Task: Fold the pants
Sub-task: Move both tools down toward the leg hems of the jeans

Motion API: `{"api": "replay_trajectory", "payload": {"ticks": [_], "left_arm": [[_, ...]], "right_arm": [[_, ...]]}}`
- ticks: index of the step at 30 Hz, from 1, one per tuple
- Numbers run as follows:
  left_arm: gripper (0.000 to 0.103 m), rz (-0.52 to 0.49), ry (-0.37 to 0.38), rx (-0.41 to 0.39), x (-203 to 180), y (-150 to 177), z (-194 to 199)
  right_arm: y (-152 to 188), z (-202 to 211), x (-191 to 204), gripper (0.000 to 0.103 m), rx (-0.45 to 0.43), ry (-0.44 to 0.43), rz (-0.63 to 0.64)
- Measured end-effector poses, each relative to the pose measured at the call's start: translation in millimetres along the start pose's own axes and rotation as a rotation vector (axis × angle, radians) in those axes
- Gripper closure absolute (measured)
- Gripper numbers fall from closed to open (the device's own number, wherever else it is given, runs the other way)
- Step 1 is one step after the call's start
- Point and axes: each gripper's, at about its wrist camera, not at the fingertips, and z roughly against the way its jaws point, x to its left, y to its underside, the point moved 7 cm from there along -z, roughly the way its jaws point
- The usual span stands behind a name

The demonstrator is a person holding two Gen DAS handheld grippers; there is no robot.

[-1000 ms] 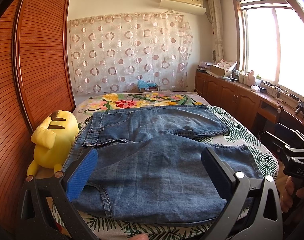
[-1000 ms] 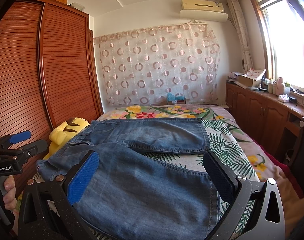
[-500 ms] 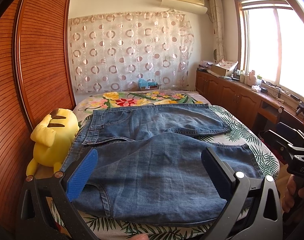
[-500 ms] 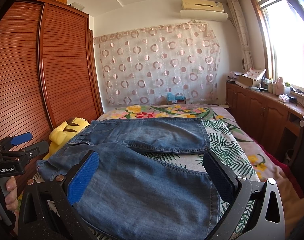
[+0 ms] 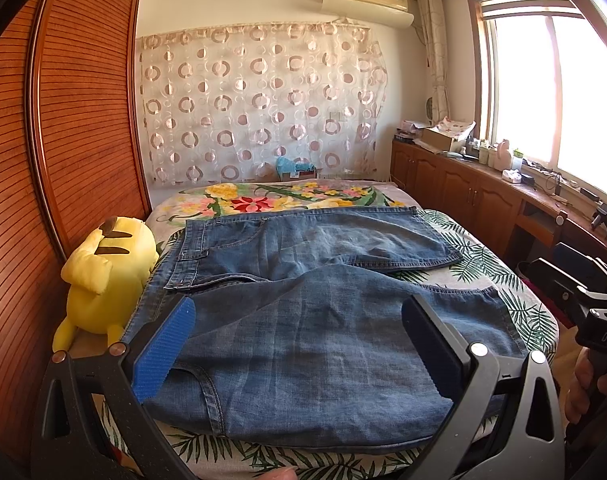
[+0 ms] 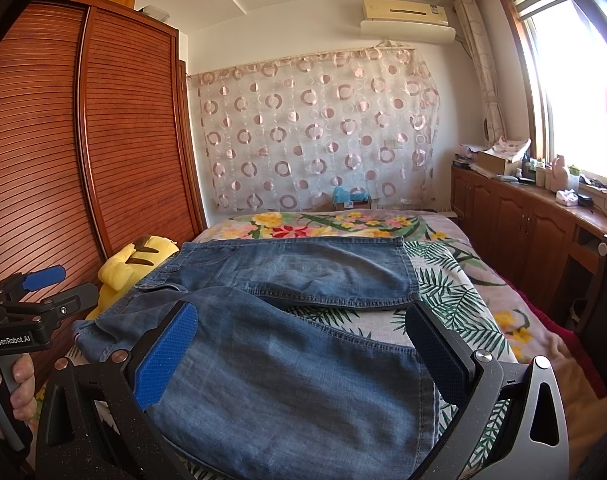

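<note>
Blue denim pants (image 5: 303,304) lie spread on the bed, waistband at the left by the plush, both legs running to the right with a gap between them; they also show in the right wrist view (image 6: 287,320). My left gripper (image 5: 299,352) is open and empty, held above the near leg close to the waist end. My right gripper (image 6: 303,360) is open and empty above the near leg's hem end. Each gripper shows at the edge of the other's view, the right one (image 5: 583,296) and the left one (image 6: 35,304).
The bed (image 5: 295,200) has a floral and leaf-print cover. A yellow plush toy (image 5: 103,272) sits at the bed's left edge against a wooden slatted wardrobe (image 5: 75,120). Wooden cabinets (image 5: 463,188) with clutter run along the right under the window.
The left view has tilted down a little; otherwise both grippers stay open and nearly still, and the pants have not moved.
</note>
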Motion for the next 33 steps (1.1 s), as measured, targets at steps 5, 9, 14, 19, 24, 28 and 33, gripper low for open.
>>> {"api": "replay_trajectory", "payload": {"ticks": [5, 9, 14, 19, 24, 28, 33], "left_arm": [[0.0, 0.009, -0.002, 0.033, 12.9, 19.6, -17.1], [0.0, 0.021, -0.015, 0.058, 21.4, 26.7, -25.1], [0.0, 0.036, -0.032, 0.091, 31.2, 33.9, -32.7], [0.0, 0.051, -0.048, 0.111, 43.8, 41.4, -38.7], [0.0, 0.066, -0.065, 0.13, 56.0, 48.1, -42.6], [0.0, 0.078, -0.076, 0.141, 66.6, 53.2, -45.5], [0.0, 0.099, -0.099, 0.163, 87.9, 62.4, -50.7]], "right_arm": [[2.6, -5.2, -2.1, 0.0, 0.022, -0.008, -0.001], [5.0, -10.7, -5.7, 0.0, 0.04, -0.016, -0.005], [7.7, -16.8, -11.7, 0.0, 0.066, -0.007, -0.003], [12.8, -23.3, -13.9, 0.0, 0.097, -0.006, -0.019], [15.6, -25.3, -16.5, 0.0, 0.121, 0.002, -0.024], [15.0, -27.8, -13.4, 0.0, 0.134, 0.011, -0.011], [19.3, -35.1, -7.7, 0.0, 0.172, 0.014, 0.024]]}}
